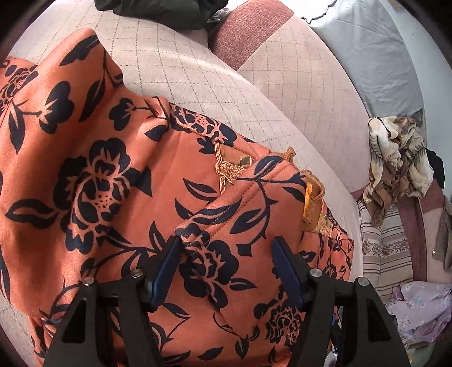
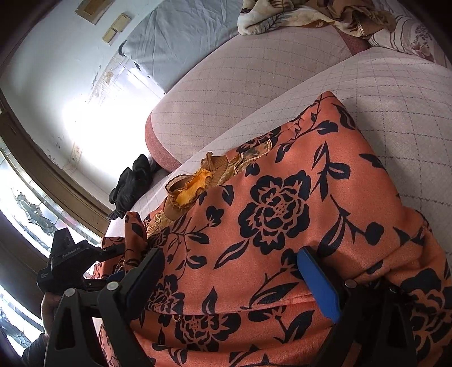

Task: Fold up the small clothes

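An orange garment with a black flower print (image 1: 113, 180) lies folded over on the quilted sofa seat (image 1: 197, 76); gold lace trim (image 1: 228, 166) shows at its neckline. My left gripper (image 1: 226, 248) is open, its blue fingers (image 1: 166, 268) straddling a raised fold of the cloth. In the right wrist view the same garment (image 2: 282, 214) fills the foreground and my right gripper (image 2: 231, 262) is open just above it, its blue finger (image 2: 319, 285) resting against the cloth. The left gripper's black body (image 2: 67, 265) shows at the left edge.
A crumpled beige floral cloth (image 1: 395, 163) hangs at the right over a striped cushion (image 1: 381, 251). Black clothes (image 1: 158, 11) lie at the sofa's far end. A lilac cloth (image 1: 423, 310) lies low right. A grey pillow (image 2: 180, 39) leans on the wall.
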### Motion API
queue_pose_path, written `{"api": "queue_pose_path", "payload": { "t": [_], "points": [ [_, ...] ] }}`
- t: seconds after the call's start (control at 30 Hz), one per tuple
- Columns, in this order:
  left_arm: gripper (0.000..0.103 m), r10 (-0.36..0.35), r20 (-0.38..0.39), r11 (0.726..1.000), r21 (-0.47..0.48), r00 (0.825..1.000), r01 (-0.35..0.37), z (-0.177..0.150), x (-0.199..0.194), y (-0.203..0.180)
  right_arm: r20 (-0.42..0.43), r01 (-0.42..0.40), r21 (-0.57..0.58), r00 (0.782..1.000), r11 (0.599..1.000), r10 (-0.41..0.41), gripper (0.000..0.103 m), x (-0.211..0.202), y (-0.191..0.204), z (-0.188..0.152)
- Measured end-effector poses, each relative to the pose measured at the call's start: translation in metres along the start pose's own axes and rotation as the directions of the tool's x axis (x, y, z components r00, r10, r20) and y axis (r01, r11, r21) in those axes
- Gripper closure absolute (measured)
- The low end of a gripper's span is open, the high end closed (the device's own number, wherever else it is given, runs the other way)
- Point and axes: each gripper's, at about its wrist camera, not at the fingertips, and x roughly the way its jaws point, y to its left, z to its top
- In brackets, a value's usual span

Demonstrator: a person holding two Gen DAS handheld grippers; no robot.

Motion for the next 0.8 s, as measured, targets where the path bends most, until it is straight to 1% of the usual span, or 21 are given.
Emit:
{"api": "queue_pose_path", "payload": {
  "t": [0.03,0.07,0.13,0.17,0.2,0.27,0.37,0.4,0.43,0.47,0.53,0.57,0.63,0.67,0.7,0.77,0.8],
  "points": [
    [0.077,0.033,-0.002,0.999,0.0,0.999,-0.033,0.001,0.0,0.001,0.0,-0.001,0.002,1.0,1.0,0.001,0.006,0.0,0.0,0.0],
    [0.097,0.079,-0.012,0.997,0.005,0.997,-0.079,0.003,0.002,0.003,0.001,0.0,0.001,1.0,1.0,0.0,0.006,0.0,0.0,0.0],
    [0.099,0.077,0.006,0.997,-0.012,0.997,-0.077,0.004,-0.002,0.009,0.002,0.0,0.0,1.0,1.0,0.0,0.006,0.0,0.001,0.0],
    [0.099,0.099,0.04,0.995,0.002,0.994,-0.1,0.002,-0.009,0.006,0.002,0.0,0.0,1.0,1.0,0.0,0.006,0.0,0.0,0.0],
    [0.099,0.107,0.077,0.994,0.026,0.991,-0.109,-0.002,-0.018,0.002,0.002,0.0,0.001,1.0,1.0,0.0,0.006,0.0,0.0,0.0],
    [0.099,0.096,0.133,0.992,0.063,0.986,-0.105,-0.01,-0.036,-0.008,0.002,0.0,0.001,1.0,1.0,0.0,0.006,0.0,0.001,0.0],
    [0.099,0.08,0.226,0.991,0.089,0.971,-0.102,-0.03,-0.07,-0.017,0.003,0.0,0.001,1.0,1.0,0.0,0.006,0.001,0.0,0.0],
    [0.099,0.092,0.255,0.989,0.087,0.963,-0.118,-0.039,-0.08,-0.017,0.003,-0.001,0.001,1.0,1.0,0.001,0.006,0.001,0.0,0.0],
    [0.099,0.107,0.267,0.988,0.079,0.958,-0.132,-0.048,-0.085,-0.014,0.004,-0.002,0.002,1.0,1.0,0.002,0.006,0.001,0.0,0.0],
    [0.099,0.121,0.269,0.988,0.065,0.955,-0.143,-0.055,-0.086,-0.01,0.004,-0.001,0.002,1.0,1.0,0.001,0.006,0.001,0.0,0.0],
    [0.099,0.182,0.277,0.981,0.017,0.944,-0.194,-0.065,-0.086,0.005,0.004,0.0,0.0,1.0,1.0,0.0,0.006,0.001,0.001,0.0],
    [0.099,0.211,0.259,0.977,-0.023,0.943,-0.213,-0.07,-0.082,0.016,0.005,-0.002,0.0,1.0,1.0,0.002,0.006,0.001,0.001,0.0],
    [0.098,0.257,0.195,0.965,-0.103,0.947,-0.241,-0.075,-0.068,0.039,0.006,-0.004,0.002,1.0,1.0,0.004,0.006,0.001,0.001,0.001],
    [0.096,0.249,0.189,0.965,-0.136,0.95,-0.226,-0.077,-0.067,0.048,0.005,-0.003,0.0,1.0,1.0,0.003,0.006,0.001,0.0,0.0],
    [0.096,0.245,0.201,0.966,-0.138,0.948,-0.22,-0.078,-0.069,0.049,0.005,-0.002,-0.001,1.0,1.0,0.002,0.006,0.001,0.001,0.0],
    [0.096,0.278,0.209,0.96,-0.1,0.937,-0.263,-0.075,-0.072,0.037,0.008,-0.006,0.002,1.0,1.0,0.006,0.006,0.0,0.0,0.0],
    [0.096,0.28,0.217,0.96,-0.089,0.935,-0.267,-0.074,-0.074,0.032,0.008,-0.007,0.002,1.0,1.0,0.007,0.006,0.001,0.0,0.001]
  ]
}}
